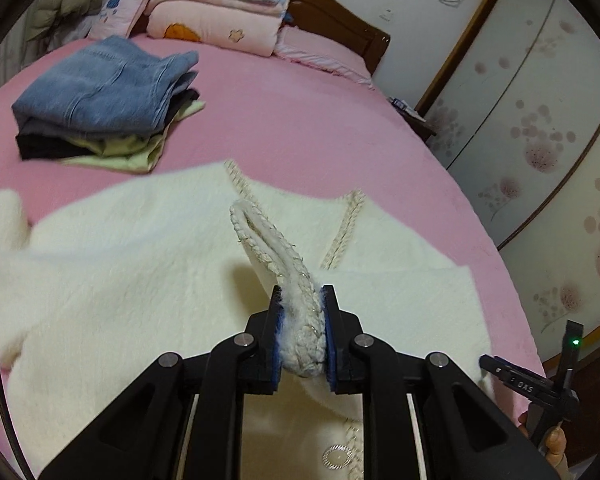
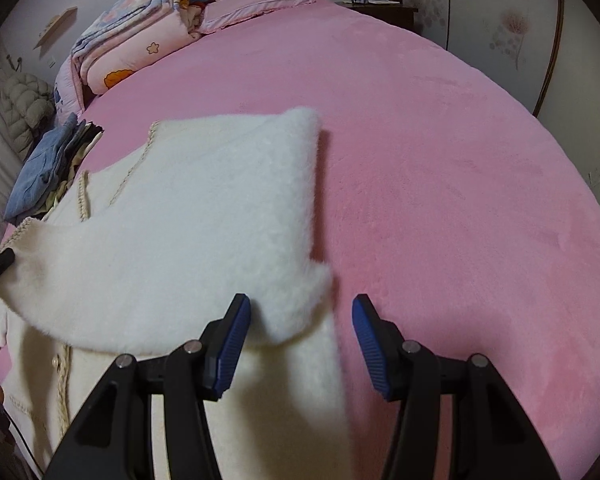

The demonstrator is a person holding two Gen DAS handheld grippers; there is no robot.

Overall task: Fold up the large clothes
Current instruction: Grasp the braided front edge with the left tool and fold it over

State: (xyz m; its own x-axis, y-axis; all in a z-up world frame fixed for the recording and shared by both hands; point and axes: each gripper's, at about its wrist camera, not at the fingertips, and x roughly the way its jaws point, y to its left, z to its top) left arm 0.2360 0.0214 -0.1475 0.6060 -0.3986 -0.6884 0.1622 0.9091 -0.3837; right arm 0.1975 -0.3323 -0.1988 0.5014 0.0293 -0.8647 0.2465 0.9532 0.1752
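- The white fluffy cardigan is lying spread on the pink bed, near the bed's near edge, with one sleeve already folded across the body.
- The left hand-held gripper is clamping together on a doubled fold of the cardigan's braided trim, and that loop is standing up and away from the fingers toward the far side of the bed.
- The right hand-held gripper is hanging with its fingers apart and nothing between the blue ribbed pads; the folded sleeve's cuff is lying just ahead of it, nearer its left finger.
- The folded panel's long axis is running from near to far, its straight right edge lining up almost with the gap between the right fingers.
- By my judgement the right hand is the nearer one to that free edge, so the next grasp is likely falling to it, while the left is carrying the trimmed front edge.
- The cardigan is looking thick, soft and long-piled, with a cream plaited border and a round metallic button; it is probably slumping rather than creasing sharply.
- Far left, a pile of folded clothes topped by blue denim is sitting well apart from the cardigan.
- Folded pink quilts are resting against the wooden headboard.
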